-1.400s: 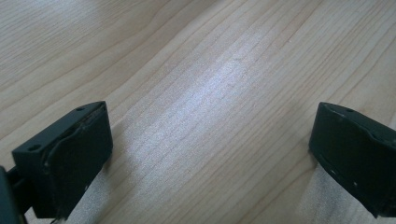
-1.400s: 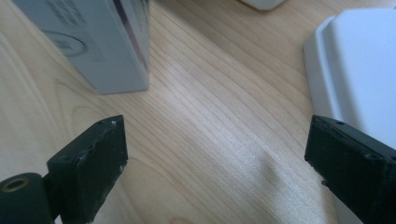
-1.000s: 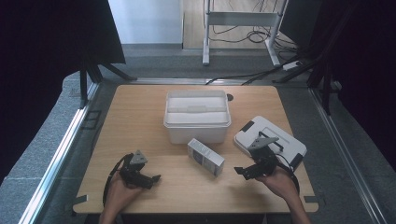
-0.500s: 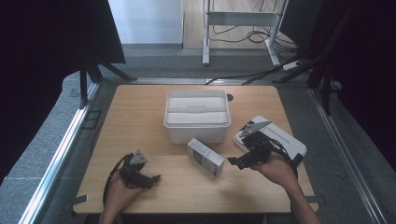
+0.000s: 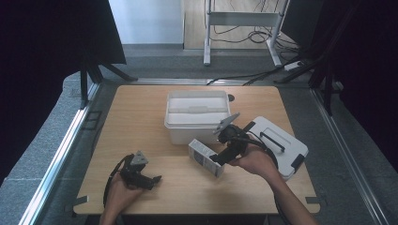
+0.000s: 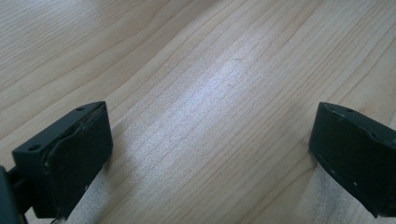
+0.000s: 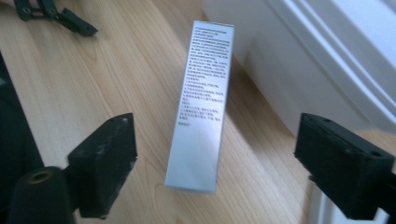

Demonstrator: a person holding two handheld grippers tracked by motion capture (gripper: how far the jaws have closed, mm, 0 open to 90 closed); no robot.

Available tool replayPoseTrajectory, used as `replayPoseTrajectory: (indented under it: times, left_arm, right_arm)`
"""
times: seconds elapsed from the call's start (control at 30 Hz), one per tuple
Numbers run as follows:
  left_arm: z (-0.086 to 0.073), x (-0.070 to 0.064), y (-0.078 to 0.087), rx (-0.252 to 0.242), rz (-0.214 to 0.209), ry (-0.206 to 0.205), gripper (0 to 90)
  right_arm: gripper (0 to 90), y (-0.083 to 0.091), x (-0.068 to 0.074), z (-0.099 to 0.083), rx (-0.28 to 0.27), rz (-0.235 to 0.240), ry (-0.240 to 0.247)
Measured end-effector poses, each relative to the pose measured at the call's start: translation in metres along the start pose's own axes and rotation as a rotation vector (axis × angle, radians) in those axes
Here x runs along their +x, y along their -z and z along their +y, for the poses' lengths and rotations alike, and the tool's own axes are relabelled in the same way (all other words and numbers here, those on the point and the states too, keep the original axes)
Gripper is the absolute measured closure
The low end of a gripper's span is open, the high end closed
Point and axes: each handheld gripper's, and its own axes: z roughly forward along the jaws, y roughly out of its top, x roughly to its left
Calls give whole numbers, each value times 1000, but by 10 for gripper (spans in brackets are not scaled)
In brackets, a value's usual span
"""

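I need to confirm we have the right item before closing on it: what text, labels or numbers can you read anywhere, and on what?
Silver box, between the open jaws of the right gripper: a block of fine print on its upper face, too small and blurred to read.
White storage bin: no visible text.
White lid beside it: no visible text.
Nothing legible anywhere.

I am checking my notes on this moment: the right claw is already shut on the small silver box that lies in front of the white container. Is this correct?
Not quite. The right claw is open, not shut: in the right gripper view its jaws stand apart on either side of the small silver box without touching it. The box does lie on the table in front of the white container.
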Motion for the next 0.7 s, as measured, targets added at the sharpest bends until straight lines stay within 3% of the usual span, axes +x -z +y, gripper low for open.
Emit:
replayPoseTrajectory:
  times: [0.2,0.47,0.7]
  left_arm:
    - [0,0,0,0,0,1,0]
    - [0,0,0,0,1,0,0]
    - [0,0,0,-2,2,1,0]
  right_arm:
    - [232,-29,4,11,83,29,42]
    - [337,-65,2,16,195,34,52]
    - [502,-77,-1,19,242,49,51]
